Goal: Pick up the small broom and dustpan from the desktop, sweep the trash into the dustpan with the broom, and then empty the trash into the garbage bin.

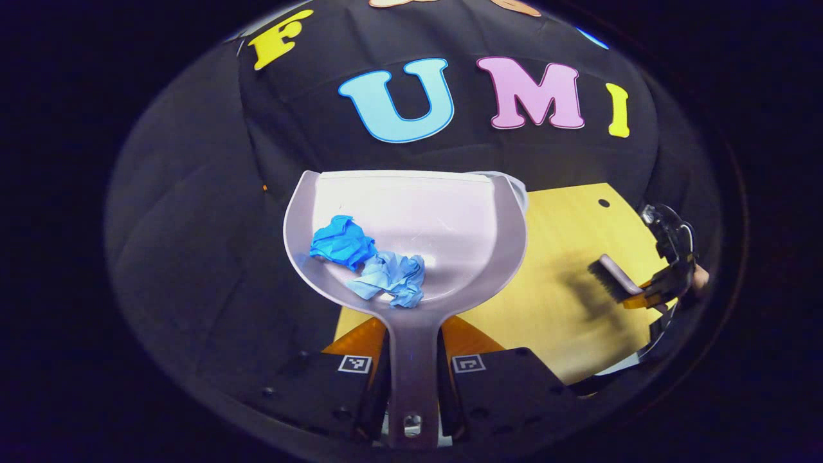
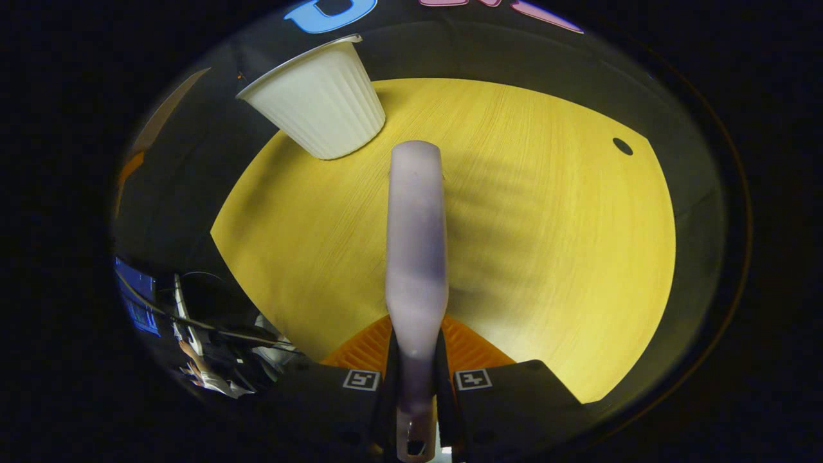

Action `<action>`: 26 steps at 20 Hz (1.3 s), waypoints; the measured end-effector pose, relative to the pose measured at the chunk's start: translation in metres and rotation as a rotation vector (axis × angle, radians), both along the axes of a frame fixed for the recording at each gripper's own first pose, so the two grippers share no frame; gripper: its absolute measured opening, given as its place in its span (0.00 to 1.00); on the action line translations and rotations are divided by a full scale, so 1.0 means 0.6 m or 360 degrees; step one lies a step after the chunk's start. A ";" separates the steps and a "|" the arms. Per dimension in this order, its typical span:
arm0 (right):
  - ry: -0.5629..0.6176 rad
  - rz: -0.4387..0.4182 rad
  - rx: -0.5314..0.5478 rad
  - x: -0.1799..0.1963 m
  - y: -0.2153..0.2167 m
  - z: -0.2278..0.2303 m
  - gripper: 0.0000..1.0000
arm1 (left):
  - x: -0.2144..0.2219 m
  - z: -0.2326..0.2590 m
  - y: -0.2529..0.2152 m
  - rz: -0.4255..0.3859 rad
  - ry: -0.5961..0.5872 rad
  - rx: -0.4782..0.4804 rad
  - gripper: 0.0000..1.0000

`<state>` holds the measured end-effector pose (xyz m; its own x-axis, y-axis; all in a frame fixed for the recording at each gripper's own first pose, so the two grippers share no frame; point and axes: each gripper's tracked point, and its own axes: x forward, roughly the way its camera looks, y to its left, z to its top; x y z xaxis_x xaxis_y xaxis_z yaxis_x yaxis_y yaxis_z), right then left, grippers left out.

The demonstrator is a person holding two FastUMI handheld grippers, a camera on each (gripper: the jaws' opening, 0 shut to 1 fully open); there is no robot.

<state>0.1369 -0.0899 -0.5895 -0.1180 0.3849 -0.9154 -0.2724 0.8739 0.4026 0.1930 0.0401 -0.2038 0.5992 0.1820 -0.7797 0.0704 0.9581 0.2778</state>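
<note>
Dustpan (image 1: pixel 411 244): my left gripper (image 1: pixel 411 386) is clamping its handle, two crumpled blue papers (image 1: pixel 370 260) riding inside.
Broom (image 2: pixel 416 257): right gripper (image 2: pixel 416 379) is pinching its handle above the desktop (image 2: pixel 546 257).
Bin (image 2: pixel 321 103): I'm keeping the pan level, tipping only over the rim.

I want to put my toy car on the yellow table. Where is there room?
Most of the yellow wooden tabletop is bare: the wide stretch right of the pale lilac broom handle, out to the small dark hole. It is crowded at the far left corner, where the white ribbed plastic bin stands.
</note>
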 end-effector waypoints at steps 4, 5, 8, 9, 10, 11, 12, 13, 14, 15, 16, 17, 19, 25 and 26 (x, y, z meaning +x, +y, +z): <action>0.0004 0.0022 -0.0003 0.007 -0.004 0.005 0.29 | 0.135 -0.019 0.011 -0.0290 0.0185 0.0216 0.29; 0.0006 0.0023 0.0003 0.010 -0.002 0.005 0.28 | 0.162 -0.026 0.011 -0.0365 0.0245 0.0257 0.29; 0.0077 -0.0005 0.0028 0.010 -0.001 0.001 0.28 | 0.231 -0.044 -0.002 -0.0525 0.0407 0.0394 0.29; 0.0083 -0.0017 0.0037 0.012 0.000 0.004 0.29 | 0.249 -0.048 -0.005 -0.0552 0.0443 0.0445 0.29; 0.0085 -0.0025 0.0042 0.016 -0.002 0.006 0.29 | 0.261 -0.051 -0.002 -0.0579 0.0484 0.0511 0.29; 0.0086 -0.0031 0.0047 0.014 -0.001 0.007 0.29 | 0.259 -0.047 0.002 -0.0604 0.0526 0.0585 0.29; 0.0086 -0.0036 0.0051 0.011 0.000 0.006 0.29 | 0.256 -0.035 -0.001 -0.0625 0.0563 0.0676 0.29; 0.0084 -0.0046 0.0059 0.012 0.000 0.005 0.29 | 0.256 -0.023 -0.008 -0.0659 0.0592 0.0766 0.29; 0.0087 -0.0061 0.0069 0.012 -0.001 0.007 0.29 | 0.259 -0.016 -0.012 -0.0693 0.0608 0.0850 0.29; 0.0090 -0.0080 0.0084 0.012 0.000 0.008 0.29 | 0.260 -0.018 -0.011 -0.0721 0.0623 0.0924 0.29; 0.0095 -0.0096 0.0096 0.013 0.000 0.006 0.29 | 0.259 -0.017 -0.012 -0.0733 0.0636 0.0983 0.29; 0.0095 -0.0110 0.0101 0.012 -0.002 0.006 0.28 | 0.261 -0.016 -0.011 -0.0756 0.0648 0.1050 0.29; 0.0100 -0.0137 0.0108 0.011 -0.002 0.007 0.29 | 0.263 -0.012 -0.004 -0.0803 0.0655 0.1206 0.29; 0.0088 -0.0203 0.0103 0.020 -0.011 0.008 0.28 | 0.268 -0.009 -0.012 -0.0744 0.0534 0.1092 0.29; 0.0087 -0.0217 0.0106 0.024 -0.013 0.010 0.28 | 0.267 -0.007 -0.013 -0.0703 0.0453 0.1065 0.29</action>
<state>0.1510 -0.0975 -0.5832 -0.1095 0.4602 -0.8811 -0.1290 0.8723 0.4716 0.3534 0.0322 -0.2081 0.5210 0.4540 -0.7227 0.5523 0.4663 0.6911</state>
